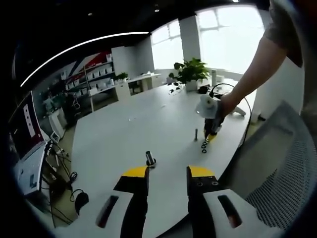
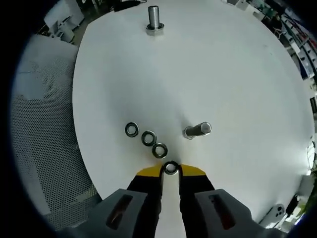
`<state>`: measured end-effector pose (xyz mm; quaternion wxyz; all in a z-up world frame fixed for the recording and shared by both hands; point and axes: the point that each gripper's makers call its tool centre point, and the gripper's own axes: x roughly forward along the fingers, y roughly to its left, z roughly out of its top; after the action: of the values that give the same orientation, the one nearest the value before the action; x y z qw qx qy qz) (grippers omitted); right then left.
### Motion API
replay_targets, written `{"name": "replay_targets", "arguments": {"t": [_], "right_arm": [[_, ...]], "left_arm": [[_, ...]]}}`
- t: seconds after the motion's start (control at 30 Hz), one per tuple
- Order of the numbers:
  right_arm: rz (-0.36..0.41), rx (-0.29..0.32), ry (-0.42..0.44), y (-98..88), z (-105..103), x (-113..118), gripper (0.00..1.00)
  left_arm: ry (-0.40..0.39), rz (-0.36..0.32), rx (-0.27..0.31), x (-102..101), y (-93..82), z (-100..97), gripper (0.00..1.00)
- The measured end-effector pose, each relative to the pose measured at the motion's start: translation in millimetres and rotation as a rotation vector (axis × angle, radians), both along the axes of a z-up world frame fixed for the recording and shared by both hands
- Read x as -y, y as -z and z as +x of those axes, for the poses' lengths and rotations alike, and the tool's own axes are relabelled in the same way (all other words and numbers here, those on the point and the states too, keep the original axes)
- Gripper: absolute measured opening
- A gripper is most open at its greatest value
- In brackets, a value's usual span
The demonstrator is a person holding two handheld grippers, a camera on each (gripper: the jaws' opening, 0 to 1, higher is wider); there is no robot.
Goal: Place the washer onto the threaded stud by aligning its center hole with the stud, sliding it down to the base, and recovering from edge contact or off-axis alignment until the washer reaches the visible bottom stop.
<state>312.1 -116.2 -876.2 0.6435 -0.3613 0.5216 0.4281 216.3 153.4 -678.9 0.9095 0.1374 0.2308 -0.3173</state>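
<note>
Four washers: you are pinching one washer (image 2: 171, 168) at the right gripper (image 2: 171, 171) tips; three (image 2: 147, 138) are lying just beyond.
Stud (image 2: 197, 130): standing near, right.
Left gripper (image 1: 167, 173): you are holding its jaws apart, empty, above the table (image 1: 124, 129).

Bright windows (image 1: 218, 29), shelving (image 1: 94, 74) and a potted plant (image 1: 190, 72) behind the white table (image 1: 133, 124).
</note>
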Motion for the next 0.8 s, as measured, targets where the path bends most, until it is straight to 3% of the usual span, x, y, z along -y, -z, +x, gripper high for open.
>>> {"name": "replay_targets", "arguments": {"t": [0.43, 0.8], "right_arm": [[0.046, -0.027, 0.092, -1.4, -2.8, 16.5, 0.13], [0.099, 0.007, 0.115, -16.6, 3.9, 10.2, 0.13]], "left_arm": [[0.006, 0.014, -0.008, 1.1, 2.4, -1.1, 0.28], [0.007, 0.013, -0.011, 1.4, 3.1, -1.4, 0.28]]}}
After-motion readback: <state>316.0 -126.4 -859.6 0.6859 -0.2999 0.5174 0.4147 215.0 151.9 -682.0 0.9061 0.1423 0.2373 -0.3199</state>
